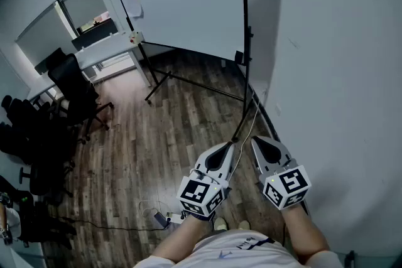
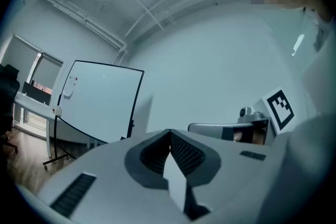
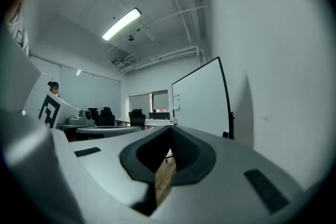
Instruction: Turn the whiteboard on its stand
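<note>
The whiteboard (image 1: 182, 0) stands upright on its black stand (image 1: 245, 72) at the far end of the room, close to the right wall, with its blank white face towards me. It also shows in the left gripper view as the whiteboard (image 2: 100, 105) and in the right gripper view as the whiteboard (image 3: 202, 97). My left gripper (image 1: 230, 146) and right gripper (image 1: 254, 140) hang side by side near my body, well short of the board. Both are shut with nothing between the jaws; the jaw tips meet at the left gripper (image 2: 170, 132) and the right gripper (image 3: 170, 127).
The stand's black legs (image 1: 188, 80) spread over the wooden floor. A white desk (image 1: 103, 53) and black office chairs (image 1: 75, 94) fill the left side. A cable (image 1: 119, 226) and power strip (image 1: 160, 218) lie by my feet. The white wall (image 1: 339, 72) runs along the right.
</note>
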`<state>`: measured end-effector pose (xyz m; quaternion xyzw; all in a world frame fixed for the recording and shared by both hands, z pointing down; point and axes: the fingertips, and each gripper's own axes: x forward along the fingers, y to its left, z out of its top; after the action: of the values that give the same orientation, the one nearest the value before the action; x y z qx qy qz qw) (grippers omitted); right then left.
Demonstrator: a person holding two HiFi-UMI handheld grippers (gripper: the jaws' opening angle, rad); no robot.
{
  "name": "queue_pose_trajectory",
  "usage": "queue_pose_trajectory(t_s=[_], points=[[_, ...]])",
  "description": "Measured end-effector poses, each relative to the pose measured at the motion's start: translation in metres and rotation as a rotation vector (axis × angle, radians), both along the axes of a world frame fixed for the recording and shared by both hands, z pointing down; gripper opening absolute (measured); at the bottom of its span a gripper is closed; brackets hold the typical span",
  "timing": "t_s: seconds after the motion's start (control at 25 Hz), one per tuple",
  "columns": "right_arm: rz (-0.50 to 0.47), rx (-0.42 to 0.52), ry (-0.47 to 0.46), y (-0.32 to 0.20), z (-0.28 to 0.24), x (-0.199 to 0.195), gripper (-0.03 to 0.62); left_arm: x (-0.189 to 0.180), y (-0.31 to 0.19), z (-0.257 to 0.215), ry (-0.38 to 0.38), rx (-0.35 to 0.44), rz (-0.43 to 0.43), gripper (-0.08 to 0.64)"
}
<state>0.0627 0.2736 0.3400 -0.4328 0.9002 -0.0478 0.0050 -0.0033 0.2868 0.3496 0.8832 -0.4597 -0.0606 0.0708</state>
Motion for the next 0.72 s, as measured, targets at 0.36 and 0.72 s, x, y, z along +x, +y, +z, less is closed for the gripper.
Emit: queue_pose_trajectory(t_s=[0.36,0.72], points=[[-0.012,-0.011,-0.016,-0.003,-0.001,-0.005,0.011,-0.004,-0.006,0.002,0.011,-0.01,0.003,0.012],[-0.01,-0.017,-0.049,-0.007,0.003,-0.009,0.012,-0.02,-0.015,0.011,0.022,-0.026,-0.013,0.012]])
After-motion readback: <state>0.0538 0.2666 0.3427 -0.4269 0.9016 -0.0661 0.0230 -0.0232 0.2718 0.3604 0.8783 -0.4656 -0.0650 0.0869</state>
